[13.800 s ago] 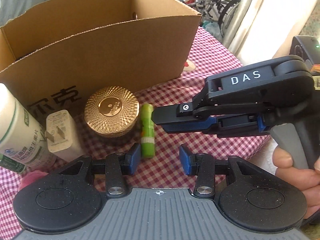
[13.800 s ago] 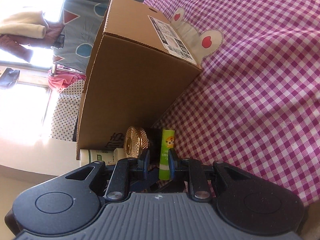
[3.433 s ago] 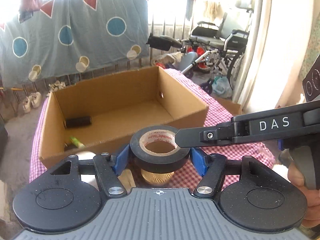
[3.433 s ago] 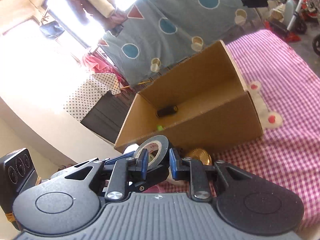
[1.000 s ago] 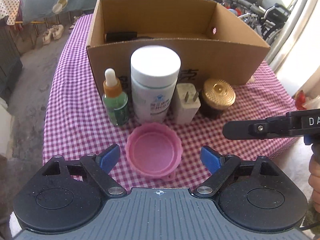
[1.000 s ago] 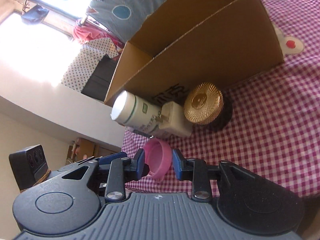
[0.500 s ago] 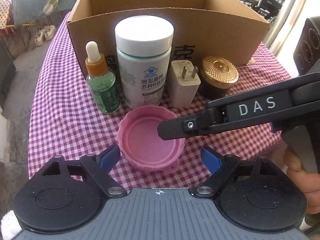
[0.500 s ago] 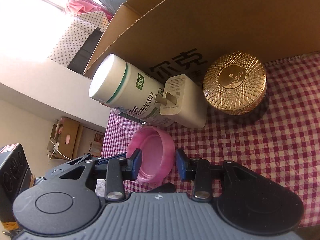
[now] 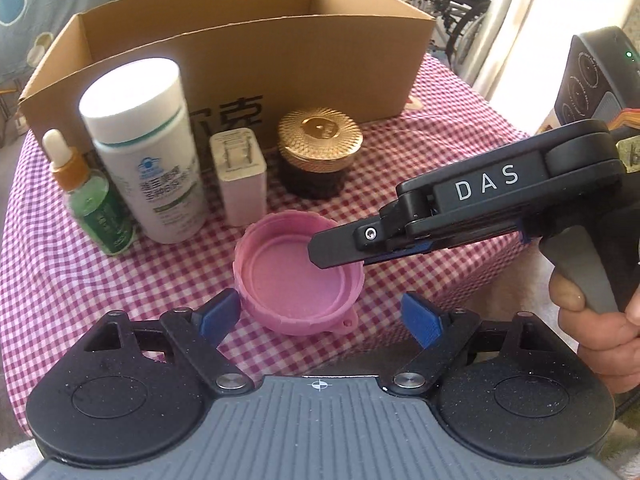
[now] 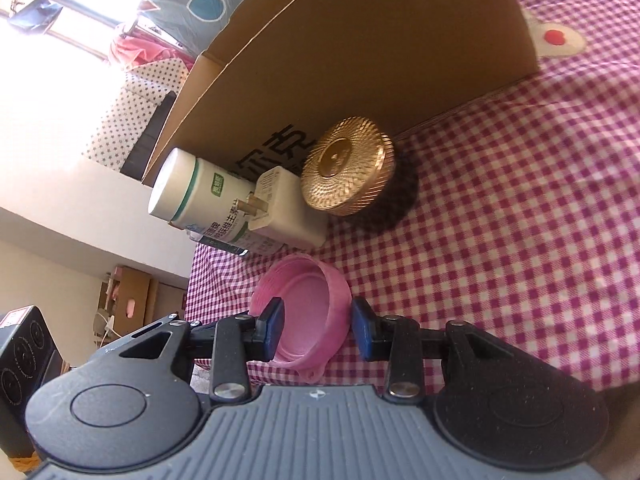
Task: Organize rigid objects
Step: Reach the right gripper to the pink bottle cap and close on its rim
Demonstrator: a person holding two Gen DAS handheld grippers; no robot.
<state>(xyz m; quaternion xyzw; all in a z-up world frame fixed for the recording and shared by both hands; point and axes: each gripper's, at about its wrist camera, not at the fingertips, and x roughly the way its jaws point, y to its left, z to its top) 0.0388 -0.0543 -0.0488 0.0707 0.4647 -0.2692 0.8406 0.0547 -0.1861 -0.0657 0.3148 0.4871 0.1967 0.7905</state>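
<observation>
Left tool (image 9: 320,314): blue-padded fingers spread wide, standing either side of the near rim of the pink cap without touching it; nothing gripped.
Right tool (image 10: 318,328): jaws partly closed, straddling the cap's wall on its right side, one blue pad inside the cup, the other outside. The outer pad looks just clear of the wall; whether the inner pad presses on it I cannot tell.
Right tool seen from the left wrist (image 9: 340,246): black body lettered DAS, reaching in from the right, its tip over the cap's far-right rim; a hand (image 9: 592,320) grips the grey handle.
Pink round plastic cap (image 9: 298,280): lying open side up on the worktop, a small tab on its near edge, in front of the row of other items.
Worktop (image 9: 420,148): covered in a magenta-and-white checked cloth.
Brown open-topped cardboard box (image 9: 280,64): behind the row, black printed characters on its front wall.
Row in front of the box, left to right: small green glass dropper bottle with a white bulb (image 9: 94,200); tall white plastic pill bottle with a green-printed label (image 9: 148,152); white plug-in charger standing prongs up (image 9: 240,176); dark jar with a gold patterned lid (image 9: 318,152).
Spacing: dropper bottle, pill bottle and charger stand just beside one another; the jar stands slightly apart on the right.
</observation>
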